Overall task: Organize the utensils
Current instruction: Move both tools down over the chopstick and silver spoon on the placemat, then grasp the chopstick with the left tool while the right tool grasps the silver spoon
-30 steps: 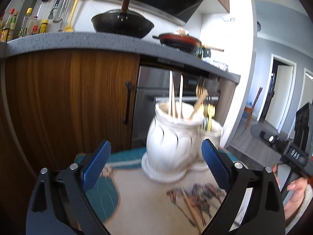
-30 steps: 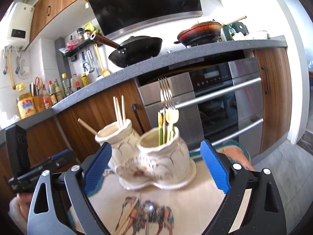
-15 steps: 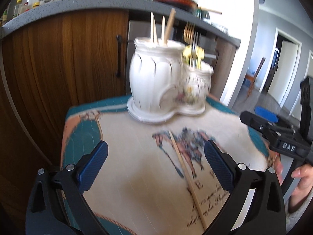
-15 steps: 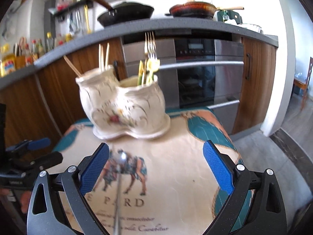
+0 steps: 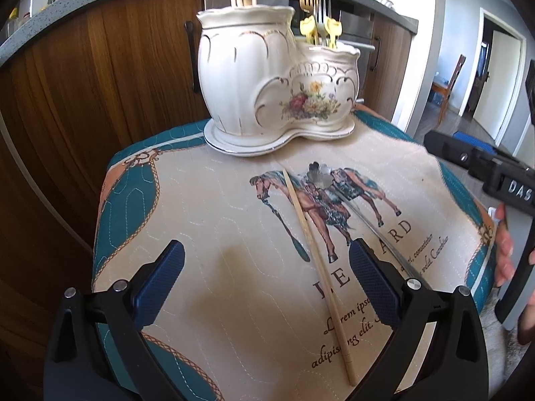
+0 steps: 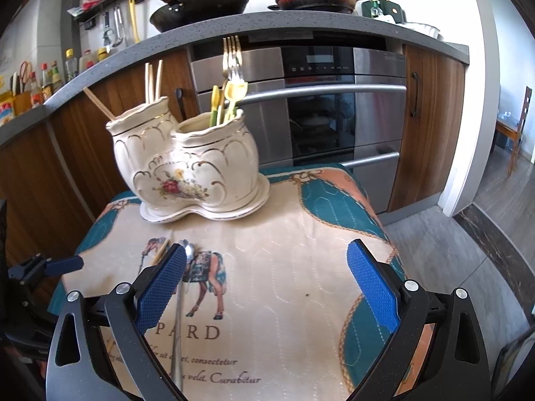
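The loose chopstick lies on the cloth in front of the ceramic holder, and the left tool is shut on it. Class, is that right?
Not quite. The chopstick does lie on the cloth in front of the ceramic holder, but the left tool is open and holds nothing. The left wrist view shows its pads spread wide, with the chopstick lying untouched between them.

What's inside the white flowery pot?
The white pot holds wooden chopsticks in one cup, forks and yellow-handled utensils in the other. Their lower ends are hidden inside.
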Demonstrator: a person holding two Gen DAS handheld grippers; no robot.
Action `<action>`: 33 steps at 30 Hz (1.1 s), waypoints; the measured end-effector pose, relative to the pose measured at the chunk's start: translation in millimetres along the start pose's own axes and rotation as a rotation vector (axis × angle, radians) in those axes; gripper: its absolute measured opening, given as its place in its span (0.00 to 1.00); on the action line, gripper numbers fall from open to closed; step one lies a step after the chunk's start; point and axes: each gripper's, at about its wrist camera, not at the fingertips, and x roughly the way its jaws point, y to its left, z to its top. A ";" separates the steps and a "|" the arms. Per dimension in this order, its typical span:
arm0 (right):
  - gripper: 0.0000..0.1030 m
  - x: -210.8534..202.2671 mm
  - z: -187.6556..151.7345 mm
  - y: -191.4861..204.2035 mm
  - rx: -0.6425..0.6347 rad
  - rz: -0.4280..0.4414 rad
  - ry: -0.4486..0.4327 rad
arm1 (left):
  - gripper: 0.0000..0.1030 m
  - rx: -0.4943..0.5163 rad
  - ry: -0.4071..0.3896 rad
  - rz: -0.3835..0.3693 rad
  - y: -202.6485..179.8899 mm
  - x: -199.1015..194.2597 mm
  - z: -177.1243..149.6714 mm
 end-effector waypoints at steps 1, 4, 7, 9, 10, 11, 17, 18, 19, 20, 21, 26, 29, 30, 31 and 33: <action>0.93 -0.4 0.3 -1.7 0.006 0.002 0.001 | 0.94 0.006 0.009 -0.001 -1.6 0.8 0.5; 0.93 -0.5 0.8 -3.6 0.007 0.002 0.003 | 0.89 0.033 0.038 0.001 -6.9 5.3 1.6; 0.93 0.3 0.8 -2.9 0.002 -0.004 0.009 | 0.78 0.054 0.079 -0.012 -11.8 11.9 4.0; 0.93 1.4 0.9 -2.5 0.001 -0.002 0.015 | 0.71 0.073 0.107 -0.027 -15.4 15.3 5.4; 0.93 1.9 0.9 -1.9 -0.003 0.000 0.019 | 0.68 0.086 0.123 -0.032 -17.4 16.9 6.2; 0.93 2.4 1.2 -1.3 -0.007 0.000 0.021 | 0.65 0.097 0.136 -0.037 -19.2 18.4 7.3; 0.93 7.9 -3.0 6.7 -0.057 -0.006 0.051 | 0.49 0.111 0.207 -0.086 -19.0 27.5 17.3; 0.93 8.9 -3.8 7.8 -0.063 -0.005 0.057 | 0.46 0.113 0.212 -0.088 -18.6 28.9 18.2; 0.93 10.5 -4.7 9.8 -0.072 -0.003 0.065 | 0.37 0.124 0.215 -0.084 -18.2 29.7 20.1; 0.93 11.8 -5.4 11.0 -0.077 -0.002 0.070 | 0.30 0.137 0.223 -0.085 -18.0 30.2 21.7; 0.93 13.4 -6.1 12.7 -0.084 -0.002 0.075 | 0.26 0.146 0.231 -0.091 -17.4 30.3 22.7; 0.93 21.5 -10.1 24.8 -0.127 0.021 0.110 | 0.05 0.147 0.209 -0.121 -6.7 28.1 20.1; 0.93 27.8 -13.4 36.1 -0.163 0.047 0.142 | 0.05 0.134 0.193 -0.139 -0.4 25.2 16.1; 0.92 30.3 -14.8 40.9 -0.179 0.060 0.157 | 0.05 0.130 0.186 -0.139 2.2 24.1 15.3; 0.92 32.3 -16.0 45.1 -0.193 0.068 0.168 | 0.05 0.128 0.180 -0.135 3.6 23.9 14.8; 0.88 37.7 -20.8 57.9 -0.243 0.086 0.205 | 0.05 0.117 0.147 -0.128 9.6 20.5 13.6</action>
